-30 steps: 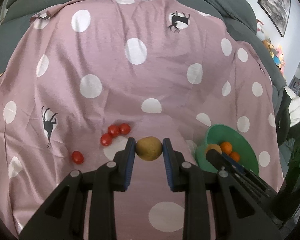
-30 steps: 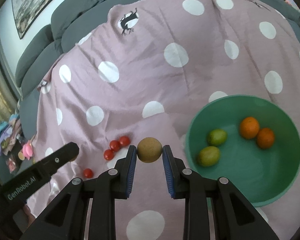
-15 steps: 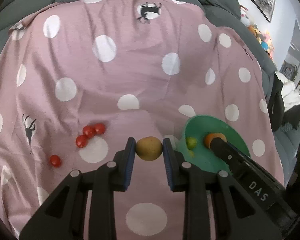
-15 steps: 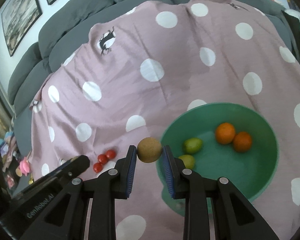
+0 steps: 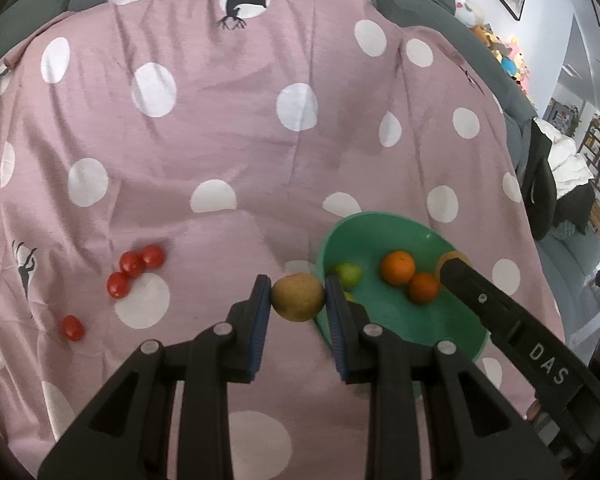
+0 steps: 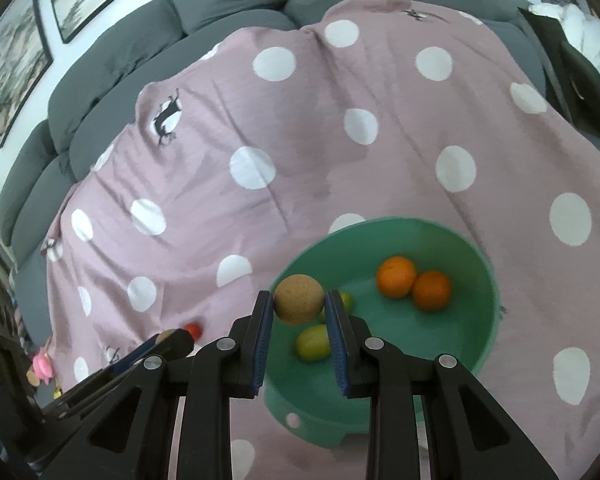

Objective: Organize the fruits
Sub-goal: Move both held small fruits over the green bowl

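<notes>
Left gripper (image 5: 298, 300) clamps yellowish fruit (image 5: 297, 297) just beside green bowl (image 5: 388, 220) rim, likely for drop-in. Right gripper (image 6: 299, 304) clamps brown round fruit (image 6: 299, 299) over bowl interior. Bowl holds 2 oranges (image 6: 396, 277), 2 green fruits (image 6: 312, 342). 4 cherry tomatoes (image 5: 132, 264) loose on spotted cloth (image 5: 220, 140), unsorted.

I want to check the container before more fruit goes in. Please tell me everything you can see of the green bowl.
The green bowl is round, deep and matte, plastic by its look, with a small foot at its near edge. It sits upright on the pink dotted cloth. Inside lie two oranges touching each other and two green fruits. The right tongs hold a brown round fruit above its near-left part; the left tongs are at its left rim.
</notes>
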{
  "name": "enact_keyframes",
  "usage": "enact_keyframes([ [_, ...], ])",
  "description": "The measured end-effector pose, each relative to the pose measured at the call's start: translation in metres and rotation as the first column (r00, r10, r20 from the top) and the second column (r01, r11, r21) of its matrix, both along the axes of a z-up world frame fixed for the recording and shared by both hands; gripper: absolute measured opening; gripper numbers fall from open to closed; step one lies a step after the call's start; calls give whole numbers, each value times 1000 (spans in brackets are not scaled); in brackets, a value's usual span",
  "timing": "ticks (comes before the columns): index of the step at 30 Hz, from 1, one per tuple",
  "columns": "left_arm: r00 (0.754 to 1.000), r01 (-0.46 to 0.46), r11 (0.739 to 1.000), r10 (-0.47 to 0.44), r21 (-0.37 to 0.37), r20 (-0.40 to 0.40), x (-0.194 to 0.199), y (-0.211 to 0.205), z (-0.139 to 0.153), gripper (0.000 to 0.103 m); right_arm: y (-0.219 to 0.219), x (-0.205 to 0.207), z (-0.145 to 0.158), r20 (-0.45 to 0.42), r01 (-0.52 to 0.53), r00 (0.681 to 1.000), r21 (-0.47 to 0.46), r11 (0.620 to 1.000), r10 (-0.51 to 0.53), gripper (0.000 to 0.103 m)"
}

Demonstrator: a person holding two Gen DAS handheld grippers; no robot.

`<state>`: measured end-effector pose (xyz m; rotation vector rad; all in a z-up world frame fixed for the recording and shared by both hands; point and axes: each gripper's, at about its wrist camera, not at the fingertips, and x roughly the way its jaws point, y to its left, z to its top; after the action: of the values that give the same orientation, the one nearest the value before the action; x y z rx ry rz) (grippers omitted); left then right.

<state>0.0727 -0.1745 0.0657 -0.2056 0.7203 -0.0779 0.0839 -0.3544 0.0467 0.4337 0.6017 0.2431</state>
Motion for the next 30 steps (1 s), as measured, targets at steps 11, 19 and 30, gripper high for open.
enact_keyframes([
  [11, 998, 60, 998, -60, -2, -23, 12, -22, -6, 27, -23, 0, -5, -19, 65, 998, 14, 998, -65, 29],
  [19, 995, 95, 995, -95, -4, -24, 17, -36, -7, 27, -37, 2, -11, -45, 117, 992, 12, 993, -116, 29],
  [30, 991, 128, 992, -128, -2, -46, 29, -51, -14, 27, -51, 7, -21, -82, 157, 984, 16, 987, -155, 29],
])
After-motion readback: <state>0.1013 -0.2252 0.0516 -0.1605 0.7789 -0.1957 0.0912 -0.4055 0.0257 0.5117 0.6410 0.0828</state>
